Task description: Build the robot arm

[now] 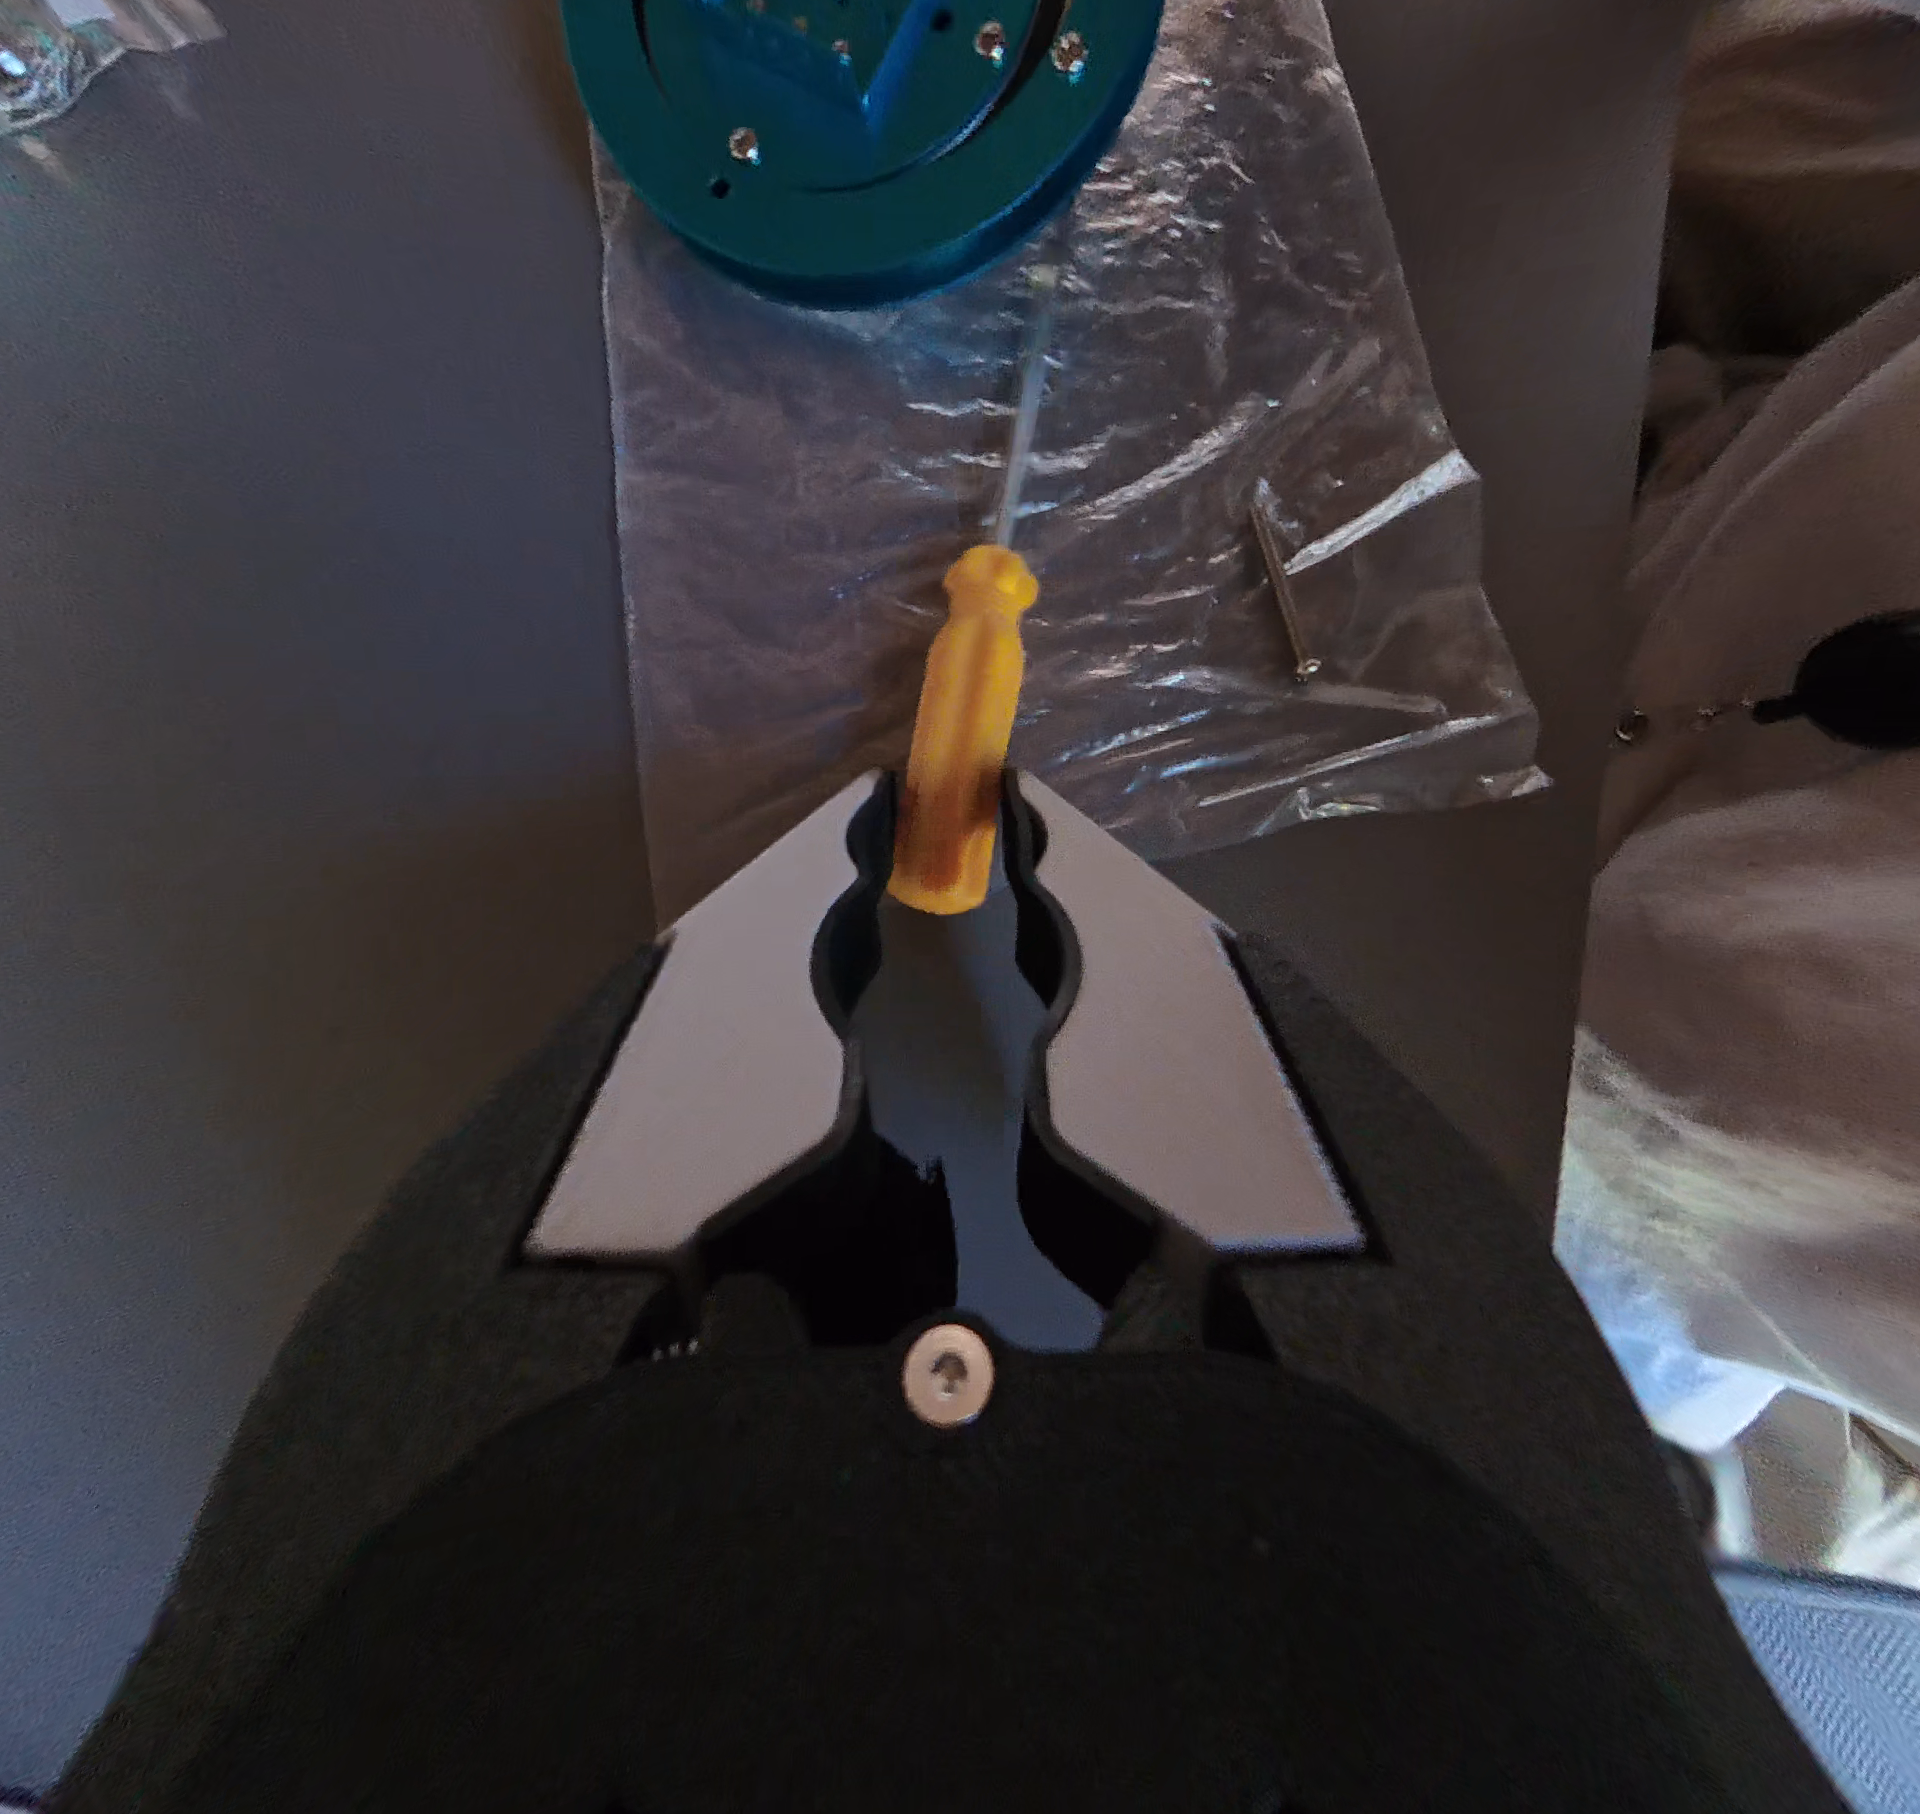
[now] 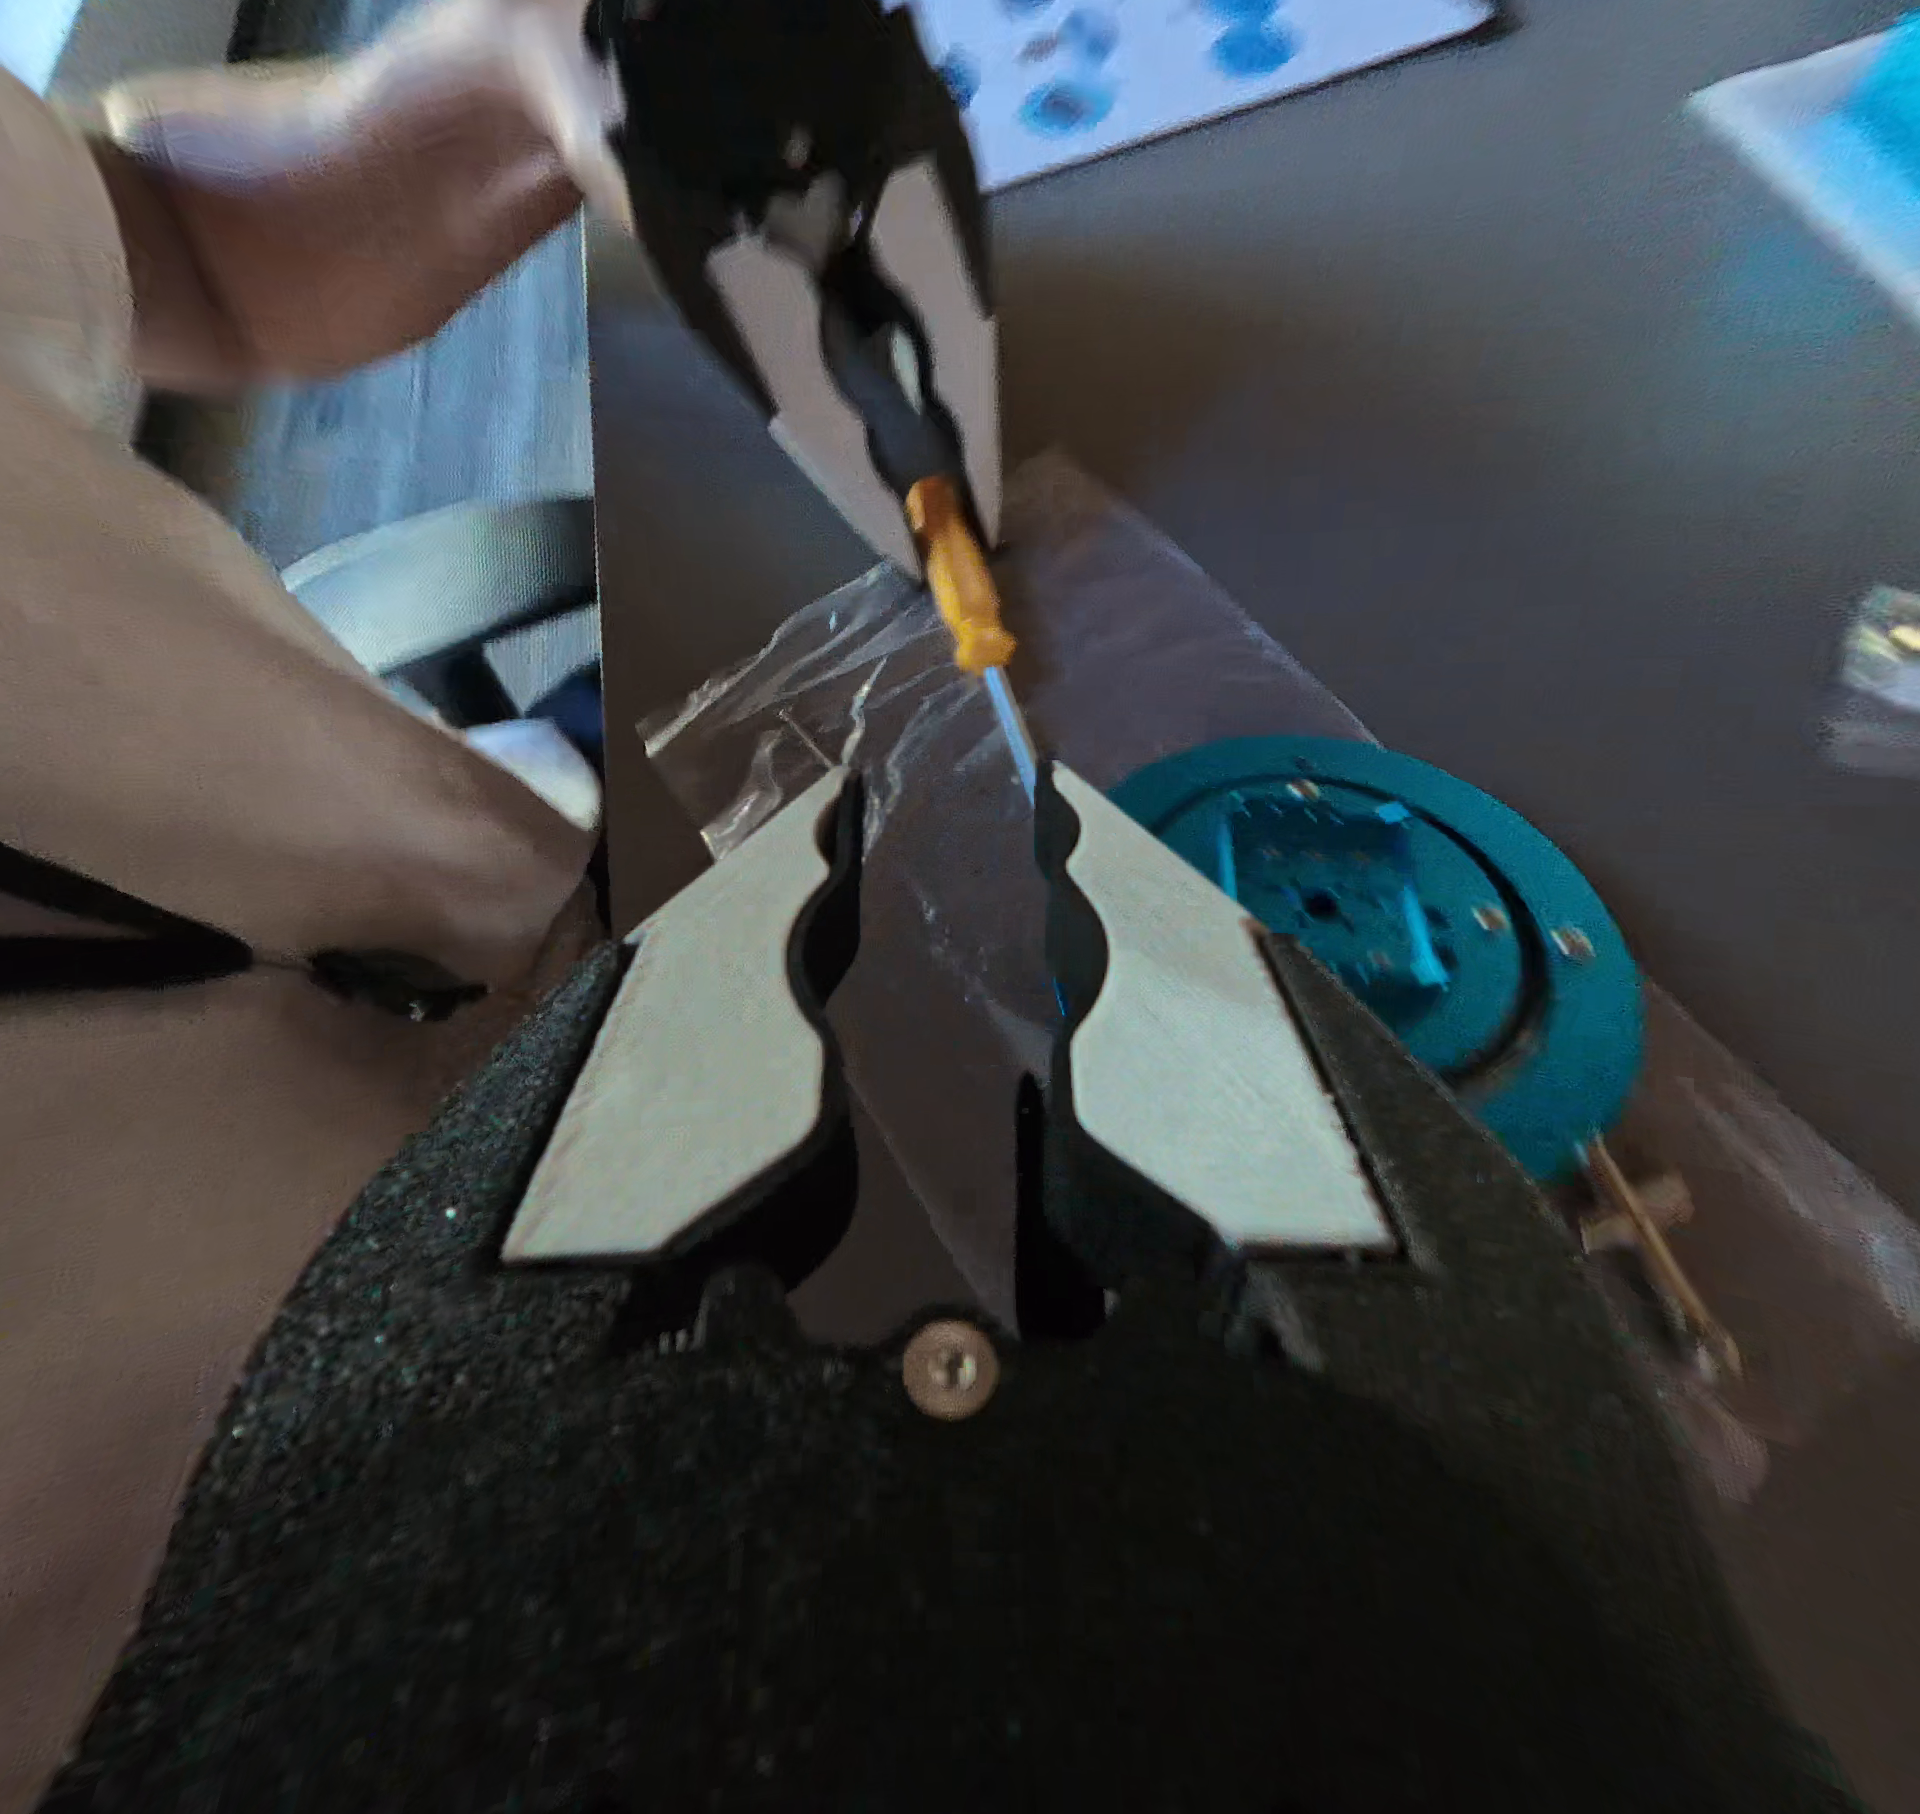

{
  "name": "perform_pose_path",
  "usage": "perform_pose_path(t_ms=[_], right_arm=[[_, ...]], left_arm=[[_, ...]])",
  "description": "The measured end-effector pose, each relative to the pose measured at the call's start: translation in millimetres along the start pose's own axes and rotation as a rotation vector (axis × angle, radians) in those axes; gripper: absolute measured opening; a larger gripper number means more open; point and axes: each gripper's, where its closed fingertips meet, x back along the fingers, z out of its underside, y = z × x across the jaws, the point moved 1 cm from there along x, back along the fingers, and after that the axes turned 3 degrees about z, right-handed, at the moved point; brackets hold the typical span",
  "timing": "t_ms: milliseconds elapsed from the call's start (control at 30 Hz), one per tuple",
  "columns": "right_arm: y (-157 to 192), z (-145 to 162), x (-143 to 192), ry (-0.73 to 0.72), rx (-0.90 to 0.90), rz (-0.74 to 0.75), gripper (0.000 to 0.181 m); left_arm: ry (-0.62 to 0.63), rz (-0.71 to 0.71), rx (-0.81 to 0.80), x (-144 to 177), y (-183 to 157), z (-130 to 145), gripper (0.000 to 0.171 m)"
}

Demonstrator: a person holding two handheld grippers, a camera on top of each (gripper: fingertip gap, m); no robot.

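Note:
My left gripper (image 1: 945, 788) is shut on the yellow handle of a small screwdriver (image 1: 961, 704). Its thin shaft points forward toward a round teal disc part (image 1: 862, 81) with screws in its face. The disc lies on a clear plastic bag (image 1: 1195, 476). In the right wrist view the left gripper (image 2: 951, 543) holds the screwdriver (image 2: 966, 590) pointing down toward my right gripper (image 2: 951, 788). The right gripper is open and empty, just above the bag (image 2: 831, 663), with the teal disc (image 2: 1455, 933) to its right.
A long loose screw (image 1: 1283, 590) lies on the bag at the right. A small bag of hardware (image 1: 62, 19) sits at the far left. A printed sheet with blue pictures (image 2: 1143, 8) lies at the back. A person's beige sleeve (image 2: 208, 725) is at the table edge. My right fingertips sit around 12 cm from my left ones. To the teal disc (image 2: 1455, 933): right tips about 10 cm, left tips about 20 cm.

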Motion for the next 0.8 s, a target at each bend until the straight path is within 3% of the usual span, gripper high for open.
perform_pose_path(t_ms=[167,267,333,400,533,633,700,800], right_arm=[[1,-23,-61,0.205,0.145,-0.155,0.041],[12,-33,-72,0.299,0.152,-0.341,0.041],[9,-38,-73,0.312,0.205,-0.355,0.033],[3,-46,-64,0.278,0.242,-0.372,0.018],[-9,-60,-31,0.165,0.243,-0.466,0.016],[-34,-80,3,0.030,0.117,-0.570,0.016],[-50,-96,32,-0.094,0.072,-0.676,0.016],[-72,-99,52,-0.213,0.056,-0.687,0.017]], left_arm=[[0.049,0.052,-0.154,19,-8,-25,0.017],[0.076,0.032,-0.217,33,-6,-49,0.017],[0.047,0.042,-0.227,40,-7,-70,0.017],[-0.010,0.061,-0.228,46,-10,-95,0.015],[-0.165,0.075,-0.177,51,-2,-140,0.016],[-0.407,-0.069,-0.053,65,23,-176,0.029],[-0.562,-0.125,0.066,66,27,-184,0.029],[-0.711,-0.208,0.213,44,21,-180,0.032]])
